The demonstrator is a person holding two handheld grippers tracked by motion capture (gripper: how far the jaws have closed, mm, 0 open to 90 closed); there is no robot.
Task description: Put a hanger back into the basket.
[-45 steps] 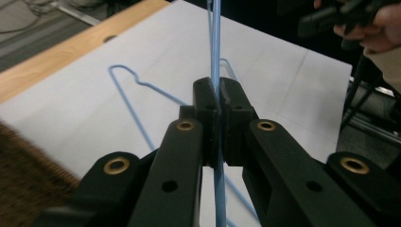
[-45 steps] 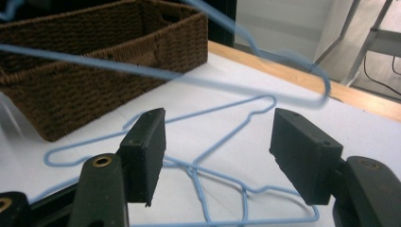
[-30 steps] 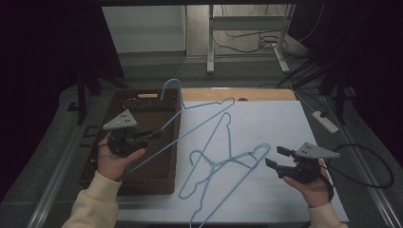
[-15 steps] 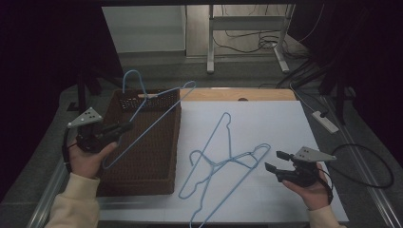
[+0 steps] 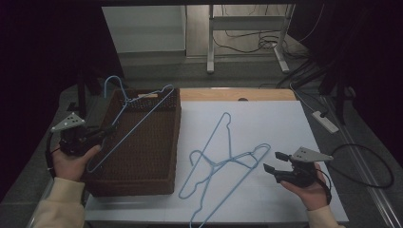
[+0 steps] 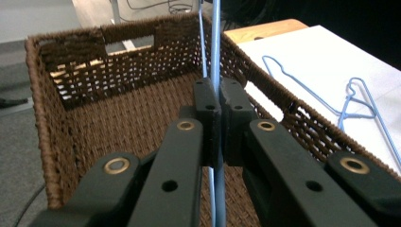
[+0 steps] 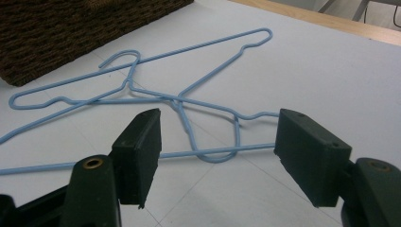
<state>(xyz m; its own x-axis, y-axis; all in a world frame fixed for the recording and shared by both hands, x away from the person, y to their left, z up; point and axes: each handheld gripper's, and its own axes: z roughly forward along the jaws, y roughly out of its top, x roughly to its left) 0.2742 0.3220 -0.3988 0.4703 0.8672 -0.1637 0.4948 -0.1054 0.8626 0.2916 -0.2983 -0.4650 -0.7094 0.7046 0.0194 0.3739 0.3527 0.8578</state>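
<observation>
Rough woven wicker basket (image 5: 142, 152); smooth blue-coated wire hangers (image 5: 223, 161).

White worktop (image 5: 275, 123) across the centre of the high view, plain and matt. At 12 o'clock along its far edge, a bare wooden strip (image 5: 214, 94), with a small dark spot (image 5: 243, 99) on it near the middle. At 3 o'clock, just off the worktop's right edge, a white power strip (image 5: 325, 121) lying slantwise. At 4 o'clock, on the grey floor, a black cable loop (image 5: 375, 164). Beyond the wood, at 12 o'clock, a metal stand (image 5: 209, 42) with pale upright legs and feet. Loose dark cables (image 5: 247, 40) strewn between those legs. At 11 o'clock, a pale panel (image 5: 145, 28) standing upright. Darkness at 9 and 2 o'clock, nothing legible there.
</observation>
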